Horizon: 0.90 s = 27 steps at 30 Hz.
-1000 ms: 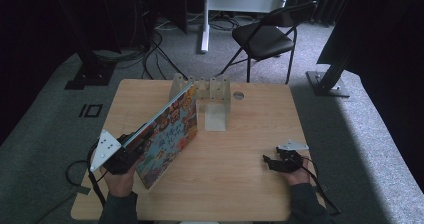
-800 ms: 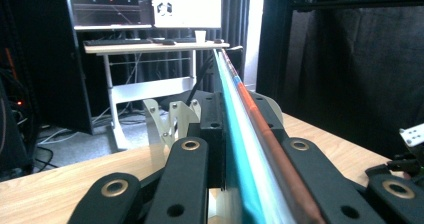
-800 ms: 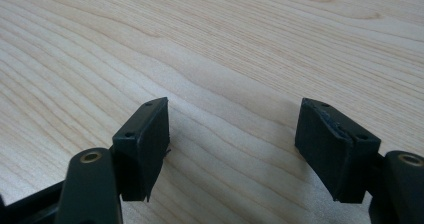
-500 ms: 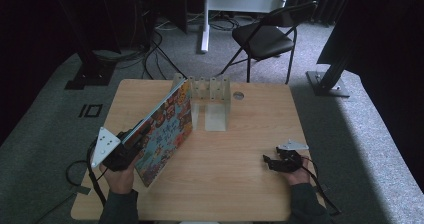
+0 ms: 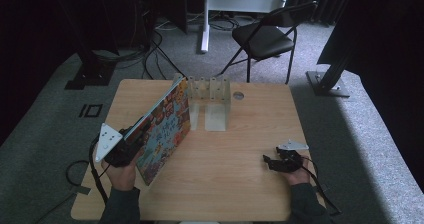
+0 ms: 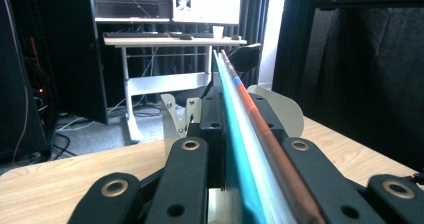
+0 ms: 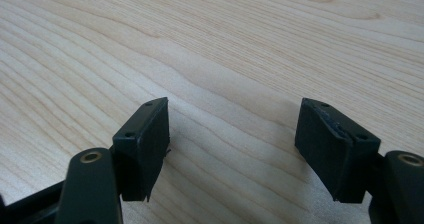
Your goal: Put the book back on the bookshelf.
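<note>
Left tool (image 5: 131, 143) clamping book (image 5: 167, 126), tilted steeper

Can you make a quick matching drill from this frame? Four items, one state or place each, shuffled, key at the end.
Items:
1. left gripper
2. right gripper
3. picture book
4. metal rack

States or places:
A. stands at the far edge of the table
B. jaws apart, nothing between them, over bare wood
C. held tilted on edge, far end by the rack
D. clamped on a thin edge

Pairs: 1-D, 2-B, 3-C, 4-A
</note>
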{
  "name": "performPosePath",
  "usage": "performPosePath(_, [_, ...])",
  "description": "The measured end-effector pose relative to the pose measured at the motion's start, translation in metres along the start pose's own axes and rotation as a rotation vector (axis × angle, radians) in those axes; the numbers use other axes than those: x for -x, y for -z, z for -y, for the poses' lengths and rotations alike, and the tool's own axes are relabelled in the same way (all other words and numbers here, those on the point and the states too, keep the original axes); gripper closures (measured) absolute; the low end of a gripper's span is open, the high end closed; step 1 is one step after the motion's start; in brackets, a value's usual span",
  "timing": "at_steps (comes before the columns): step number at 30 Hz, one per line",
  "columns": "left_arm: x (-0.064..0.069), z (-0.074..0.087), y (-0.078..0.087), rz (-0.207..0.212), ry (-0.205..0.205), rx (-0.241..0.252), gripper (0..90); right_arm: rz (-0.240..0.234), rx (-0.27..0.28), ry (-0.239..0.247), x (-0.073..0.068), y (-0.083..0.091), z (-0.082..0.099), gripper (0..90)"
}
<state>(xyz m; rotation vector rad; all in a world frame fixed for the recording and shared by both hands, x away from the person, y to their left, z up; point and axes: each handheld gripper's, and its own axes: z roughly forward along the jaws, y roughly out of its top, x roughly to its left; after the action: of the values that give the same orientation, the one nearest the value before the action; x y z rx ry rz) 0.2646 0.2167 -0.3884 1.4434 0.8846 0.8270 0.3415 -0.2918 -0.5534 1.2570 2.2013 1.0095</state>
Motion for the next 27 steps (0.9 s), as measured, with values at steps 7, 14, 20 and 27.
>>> performPosePath(7, [0.001, 0.000, -0.003, -0.016, -0.004, -0.008, 80.5, 0.000, 0.000, 0.000, 0.000, 0.000, 0.000, 29.4])
performPosePath(14, [0.000, 0.000, -0.005, -0.035, 0.001, -0.010, 80.5, 0.000, 0.000, 0.000, 0.000, 0.000, 0.000, 29.5])
performPosePath(20, [0.001, 0.000, -0.008, -0.046, 0.001, -0.008, 80.5, 0.000, 0.000, 0.000, 0.000, 0.000, 0.000, 29.4])
performPosePath(27, [-0.002, 0.001, -0.011, -0.063, 0.020, -0.003, 80.5, 0.000, 0.000, 0.000, 0.000, 0.000, 0.000, 29.4])
